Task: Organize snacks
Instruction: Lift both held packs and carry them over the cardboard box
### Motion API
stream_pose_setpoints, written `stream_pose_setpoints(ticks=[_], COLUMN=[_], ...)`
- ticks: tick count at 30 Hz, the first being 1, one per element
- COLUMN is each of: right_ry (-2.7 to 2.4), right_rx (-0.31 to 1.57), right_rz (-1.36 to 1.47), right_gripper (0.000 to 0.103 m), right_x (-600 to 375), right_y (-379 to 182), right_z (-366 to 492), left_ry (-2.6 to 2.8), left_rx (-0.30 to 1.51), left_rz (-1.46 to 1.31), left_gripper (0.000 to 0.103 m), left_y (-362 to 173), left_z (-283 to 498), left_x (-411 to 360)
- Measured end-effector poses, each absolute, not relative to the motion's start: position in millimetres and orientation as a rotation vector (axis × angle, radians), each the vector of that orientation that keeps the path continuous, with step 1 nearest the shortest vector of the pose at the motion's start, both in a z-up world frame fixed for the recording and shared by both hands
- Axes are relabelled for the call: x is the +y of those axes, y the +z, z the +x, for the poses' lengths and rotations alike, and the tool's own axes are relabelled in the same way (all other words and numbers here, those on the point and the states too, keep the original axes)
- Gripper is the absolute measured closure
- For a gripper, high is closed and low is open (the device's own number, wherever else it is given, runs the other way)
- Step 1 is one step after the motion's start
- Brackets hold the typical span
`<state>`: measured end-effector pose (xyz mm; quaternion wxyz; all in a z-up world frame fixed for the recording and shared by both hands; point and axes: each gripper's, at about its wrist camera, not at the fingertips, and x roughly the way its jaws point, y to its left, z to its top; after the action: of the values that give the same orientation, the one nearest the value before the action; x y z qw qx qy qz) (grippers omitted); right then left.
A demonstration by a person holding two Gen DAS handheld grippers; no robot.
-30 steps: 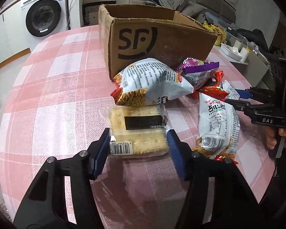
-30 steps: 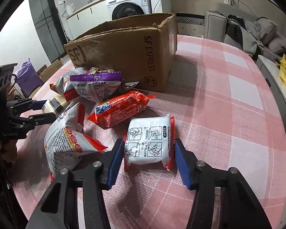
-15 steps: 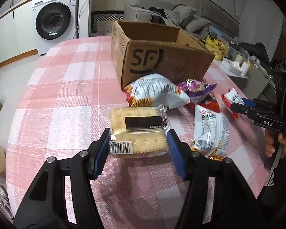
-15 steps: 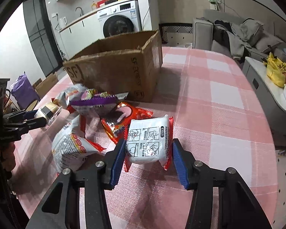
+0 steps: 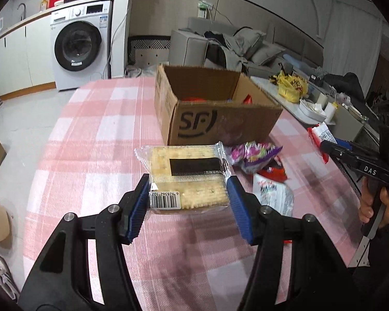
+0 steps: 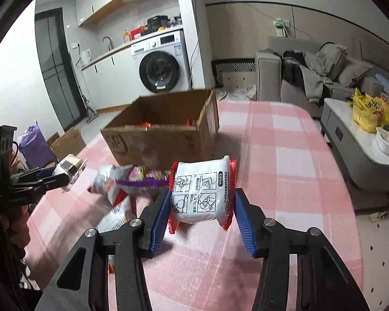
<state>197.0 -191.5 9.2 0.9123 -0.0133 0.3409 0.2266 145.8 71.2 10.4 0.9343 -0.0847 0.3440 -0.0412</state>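
Observation:
My left gripper (image 5: 188,197) is shut on a clear pack of crackers (image 5: 186,178) with a barcode label and holds it above the table, in front of the open SF cardboard box (image 5: 215,124). My right gripper (image 6: 199,211) is shut on a white and red noodle packet (image 6: 202,194), lifted above the table in front of the same box (image 6: 163,140). The box holds some red packets. A purple snack bag (image 5: 254,155) and other packets lie on the table below. Each gripper shows in the other's view: the right (image 5: 332,147), the left (image 6: 62,173).
The table has a pink and white checked cloth (image 5: 96,140). Several loose snack packets (image 6: 124,184) lie in front of the box. A washing machine (image 5: 80,51) and a grey sofa (image 6: 311,77) stand beyond the table. A low white side table (image 6: 363,140) stands to the right.
Both grippers have risen with their packets, and the views now look down into the box from higher up. The crackers and the noodle packet are off the table.

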Motion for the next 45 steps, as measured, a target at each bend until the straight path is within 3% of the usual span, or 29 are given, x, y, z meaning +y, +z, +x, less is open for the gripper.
stream_pose_setpoints(ticks=[28, 45], right_ry=[0.534, 0.559], right_rx=[0.633, 0.624], right_rz=[-0.008, 0.027], right_gripper=[0.054, 0.054], right_x=[-149.0, -119.2], right_y=[58.6, 67.3], right_z=[237.3, 282.8], left_ry=[-0.053, -0.045], left_rx=[0.573, 0.563], left_rz=[-0.122, -0.135], left_gripper=[0.047, 0.047], left_y=[75.1, 80.7], left_z=[202.5, 267.7], left_x=[64.8, 69.2])
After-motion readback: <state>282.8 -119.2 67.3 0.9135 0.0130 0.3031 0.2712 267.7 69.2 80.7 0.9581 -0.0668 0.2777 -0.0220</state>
